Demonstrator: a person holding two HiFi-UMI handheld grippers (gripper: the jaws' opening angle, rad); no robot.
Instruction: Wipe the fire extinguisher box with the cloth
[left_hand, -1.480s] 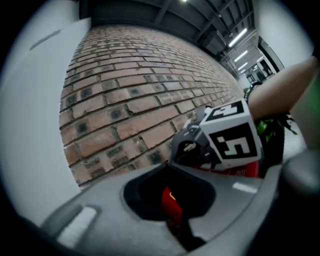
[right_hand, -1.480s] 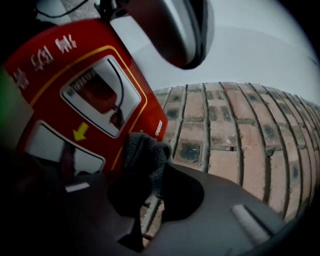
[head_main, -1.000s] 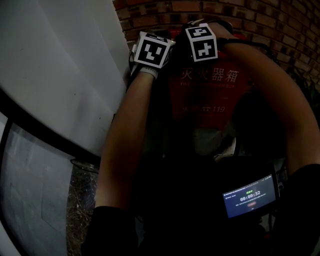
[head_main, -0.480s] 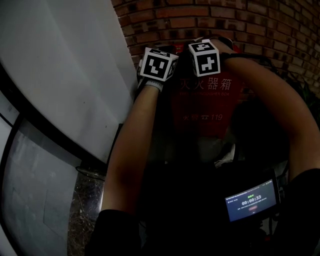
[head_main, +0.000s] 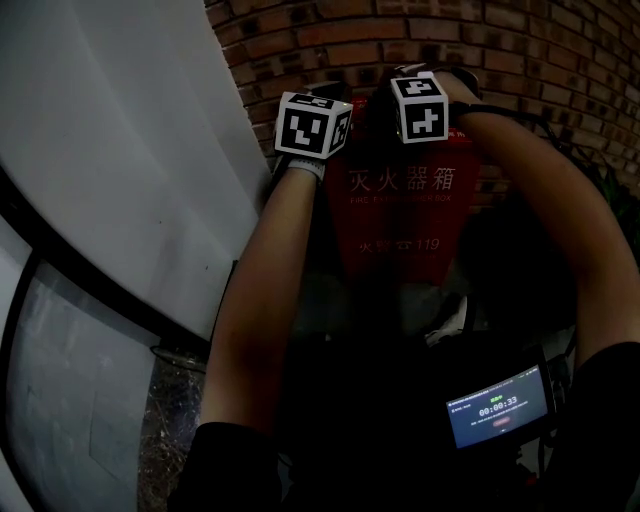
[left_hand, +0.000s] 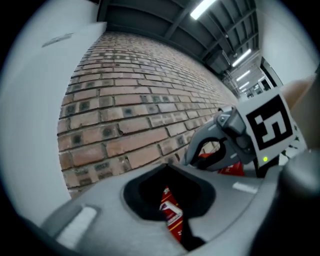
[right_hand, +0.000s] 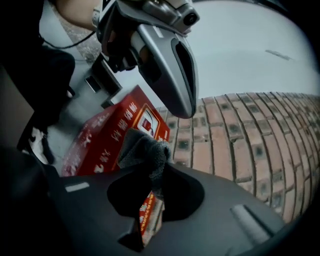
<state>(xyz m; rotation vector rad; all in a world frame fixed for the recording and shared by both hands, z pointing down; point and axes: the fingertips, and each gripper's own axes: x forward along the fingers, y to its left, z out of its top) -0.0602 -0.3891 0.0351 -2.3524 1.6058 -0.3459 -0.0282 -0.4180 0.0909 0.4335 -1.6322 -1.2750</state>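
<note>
Right gripper view tells the story. My right gripper (right_hand: 149, 197) is clamped down on the cloth (right_hand: 144, 149). A dark grey wad bulges up out of the pinch, and the rest hangs down through the slit. I've got it bunched like that, I'd say, so there's a fat pad of fabric to push with and bare plastic stays off the paint.

Just beyond that wad is the fire extinguisher box (right_hand: 107, 137), red with white lettering, its top corner up by the brick wall (right_hand: 235, 145). The cloth sits right over that upper edge. I can't say for sure it's pressing on the metal, because the wad covers the spot where they'd meet.

Over to the left gripper view. My left gripper (left_hand: 172, 210) has its jaws drawn together with only a thin slit between them and nothing caught there. The red print showing through the slit is the box beyond, very close underneath. This gripper looks parked at the box's top left, out of the cloth's way.

From the head view, both marker cubes ride side by side at the top of the box. The red front runs down from them towards me, so the whole face lies below the cloth.
</note>
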